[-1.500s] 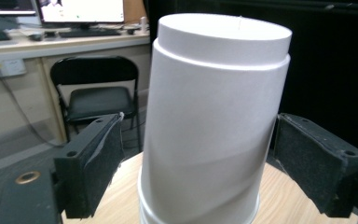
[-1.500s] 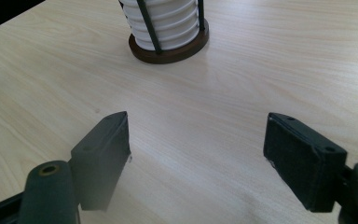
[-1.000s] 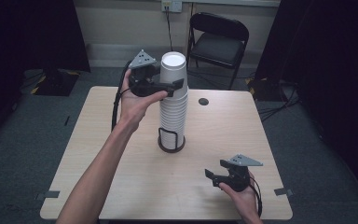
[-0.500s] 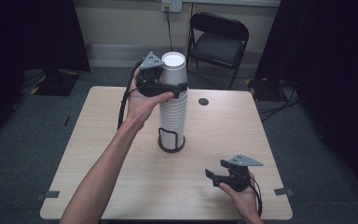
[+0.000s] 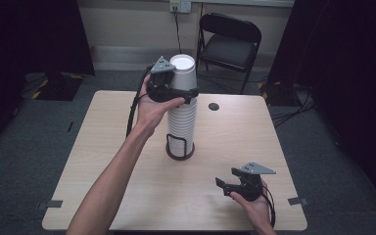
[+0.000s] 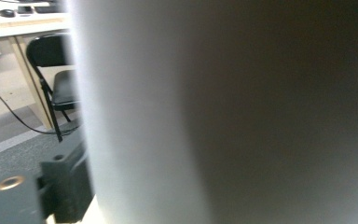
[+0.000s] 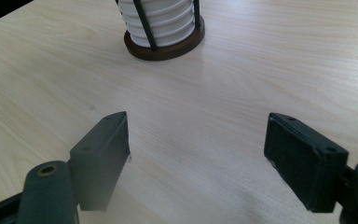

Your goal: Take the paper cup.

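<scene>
- A tall stack of white paper cups (image 5: 181,122) is seen near the middle of a light wooden table (image 5: 103,161), standing upright in a round dark holder (image 5: 179,151) with thin wire uprights.
- The top cup (image 5: 183,73) is raised above the rest of the stack and is tilted slightly.
- The left gripper (image 5: 176,93) is held at the upper end of the stack, at the level where the top cup meets the cups under it; its jaws are placed on either side of the top cup and are closed against it.
- In the left gripper view, the white wall of the top cup (image 6: 223,112) is pressed close to the camera, and one black jaw is seen at its lower left, touching it.
- The left hand (image 5: 152,105) is wrapped around that gripper from the left of the stack, with a black cable (image 5: 133,110) trailing down beside the wrist.
- The right gripper (image 5: 227,185) is held low over the table, nearer the person than the stack and to its right, well apart from it.
- In the right gripper view, its jaws are spread wide with nothing between them, bare tabletop (image 7: 200,126) is shown in the gap, and the holder (image 7: 165,46) with the lowest cups is seen ahead.
- A small dark round disc (image 5: 214,106) is seen in the table beyond the stack, to its right.
- A black folding chair (image 5: 230,44) is placed on the floor beyond the table, behind the stack.
</scene>
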